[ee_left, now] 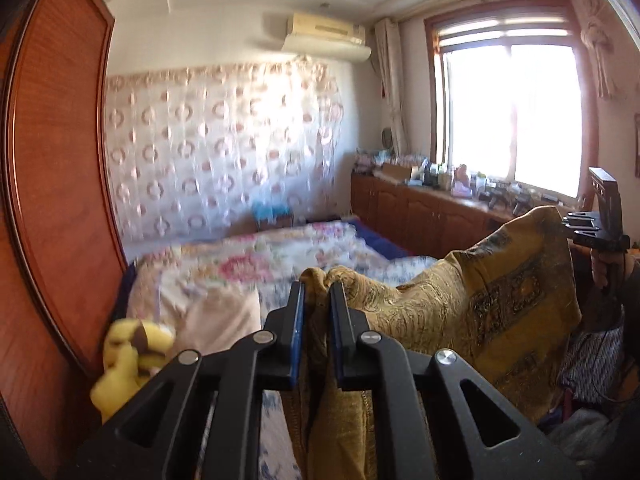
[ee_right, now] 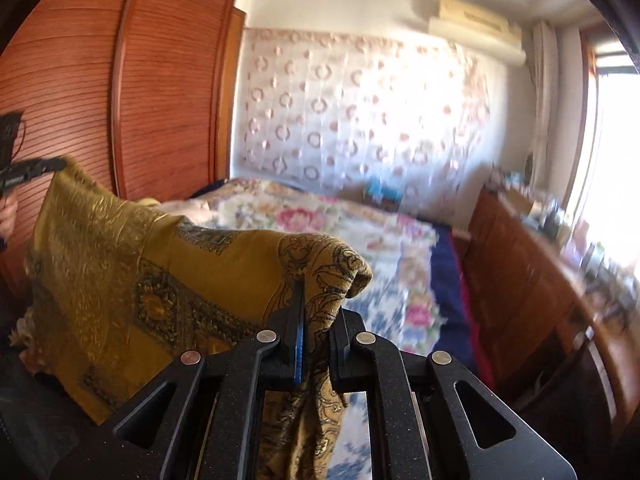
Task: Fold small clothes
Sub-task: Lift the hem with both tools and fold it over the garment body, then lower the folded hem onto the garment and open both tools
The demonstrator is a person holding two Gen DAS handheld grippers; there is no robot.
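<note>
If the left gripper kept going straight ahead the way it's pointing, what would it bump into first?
Probably the bed's flowery quilt. The left gripper, shut on the mustard-yellow patterned cloth, points slightly downward over the bed, with nothing else visible in between. Depth is hard to judge.

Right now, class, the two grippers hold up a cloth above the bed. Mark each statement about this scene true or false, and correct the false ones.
1. Both grippers clamp the same mustard patterned cloth. True.
2. The cloth lies flat on the bed. False: it hangs in the air between the left gripper and the right gripper.
3. A yellow plush toy sits near the wooden wardrobe. True.
4. The bedspread is plain white. False: it is floral.
</note>
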